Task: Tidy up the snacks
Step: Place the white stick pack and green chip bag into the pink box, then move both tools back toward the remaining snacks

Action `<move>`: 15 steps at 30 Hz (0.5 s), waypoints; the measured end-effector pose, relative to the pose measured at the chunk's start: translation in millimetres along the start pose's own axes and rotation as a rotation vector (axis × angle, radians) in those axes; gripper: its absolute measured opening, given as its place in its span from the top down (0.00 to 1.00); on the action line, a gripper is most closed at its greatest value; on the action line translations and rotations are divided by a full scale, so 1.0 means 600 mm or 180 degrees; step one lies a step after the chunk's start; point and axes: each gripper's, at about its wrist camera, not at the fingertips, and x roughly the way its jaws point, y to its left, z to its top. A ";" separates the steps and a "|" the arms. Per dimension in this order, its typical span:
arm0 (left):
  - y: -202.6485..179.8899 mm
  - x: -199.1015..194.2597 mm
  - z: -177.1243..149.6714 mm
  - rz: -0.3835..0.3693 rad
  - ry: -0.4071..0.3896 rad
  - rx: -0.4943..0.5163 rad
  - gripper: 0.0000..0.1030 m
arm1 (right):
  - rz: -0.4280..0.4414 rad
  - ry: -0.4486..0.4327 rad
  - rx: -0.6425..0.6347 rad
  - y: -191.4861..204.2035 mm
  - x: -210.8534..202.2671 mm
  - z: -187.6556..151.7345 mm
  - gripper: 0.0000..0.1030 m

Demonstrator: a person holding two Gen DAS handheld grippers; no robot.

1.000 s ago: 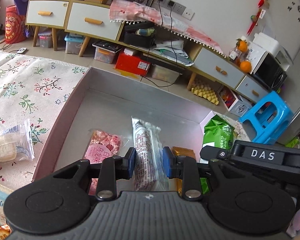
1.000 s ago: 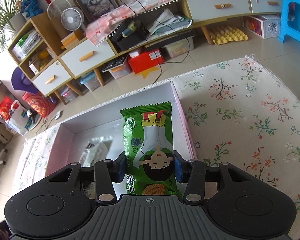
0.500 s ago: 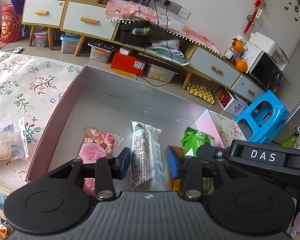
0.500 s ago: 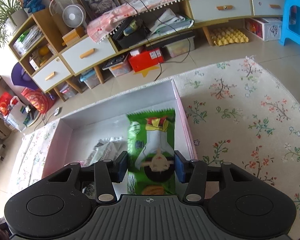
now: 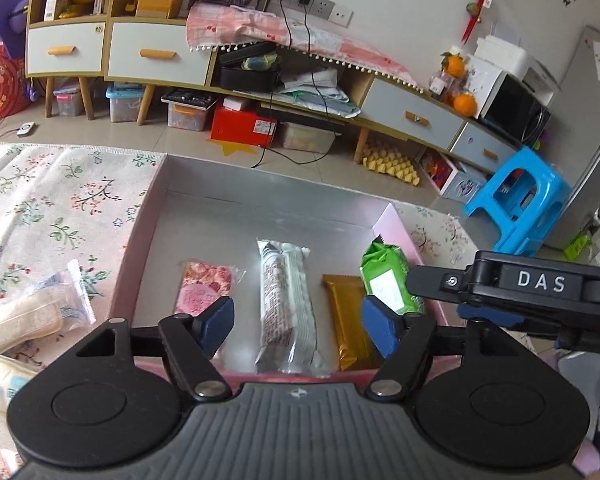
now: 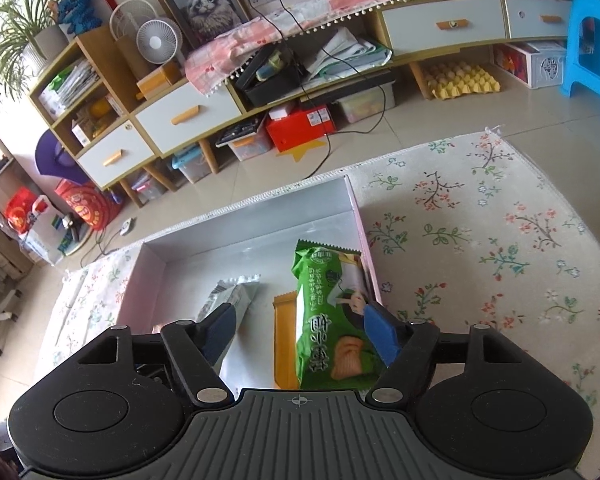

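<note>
A pink-walled box (image 5: pixel 160 184) with a silver inside holds a pink packet (image 5: pixel 206 288), a long white packet (image 5: pixel 286 308), a golden bar (image 5: pixel 348 320) and a green packet (image 5: pixel 388 280). My left gripper (image 5: pixel 298 328) hangs over the box's near edge. Its jaws are opening, and the white packet lies flat between them, clear of both pads. My right gripper (image 6: pixel 300 332) is also opening. The green packet (image 6: pixel 332 320) rests below it, leaning on the box's right wall (image 6: pixel 360 232), beside the golden bar (image 6: pixel 286 340) and the white packet (image 6: pixel 230 300).
Loose clear-wrapped snacks (image 5: pixel 32 312) lie on the floral cloth (image 5: pixel 60 208) left of the box. The right gripper's black body (image 5: pixel 520 292) reaches in over the box's right corner. A blue stool (image 5: pixel 516 200) and a low cabinet (image 5: pixel 260 64) stand beyond.
Both pairs of jaws have spread apart. The left one let go of the white packet and the right one let go of the green packet, which now lies in the box.
</note>
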 end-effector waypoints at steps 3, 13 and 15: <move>0.000 -0.007 -0.003 0.0036 0.0054 0.0052 0.26 | -0.0059 0.0027 -0.0024 0.000 -0.012 -0.003 0.21; 0.010 -0.052 -0.009 0.0160 0.0078 0.0199 0.01 | -0.0084 0.0166 -0.0166 0.011 -0.053 -0.021 0.13; 0.013 -0.059 -0.014 0.0230 0.0105 0.0239 0.01 | -0.0119 0.0209 -0.0198 0.014 -0.058 -0.027 0.13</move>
